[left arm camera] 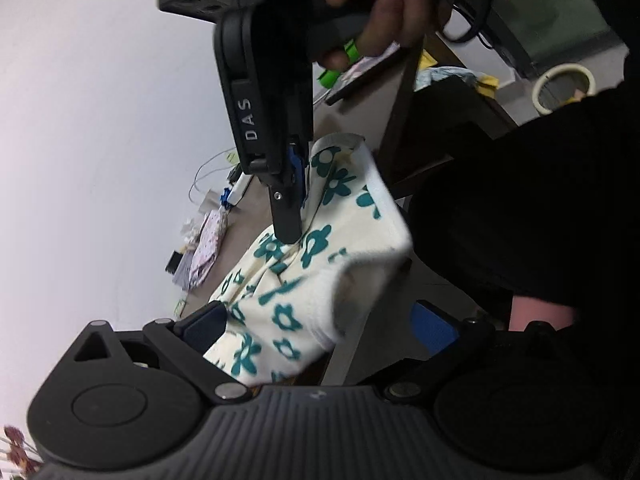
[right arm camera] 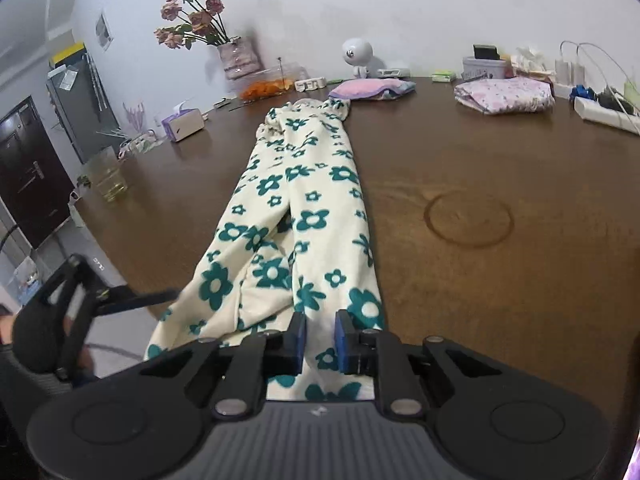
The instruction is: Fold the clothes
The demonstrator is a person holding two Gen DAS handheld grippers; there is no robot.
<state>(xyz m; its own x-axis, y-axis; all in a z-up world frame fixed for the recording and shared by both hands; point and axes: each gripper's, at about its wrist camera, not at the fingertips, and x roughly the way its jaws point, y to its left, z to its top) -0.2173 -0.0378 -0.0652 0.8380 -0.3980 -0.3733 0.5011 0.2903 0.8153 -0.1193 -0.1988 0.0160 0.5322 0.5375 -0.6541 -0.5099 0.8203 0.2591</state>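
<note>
Cream teal-flowered garment (right arm camera: 308, 216), long narrow strip, near end overhanging table edge.

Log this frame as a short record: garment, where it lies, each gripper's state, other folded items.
garment: cream trousers with teal flowers, lying lengthwise
surface: brown table; near end hangs over the edge
right gripper: jaws narrow, near end of the cloth between the pads
left gripper: jaws wide open, the cloth between them, not gripped
other folded items: pink cloth, floral cloth at far side
</note>
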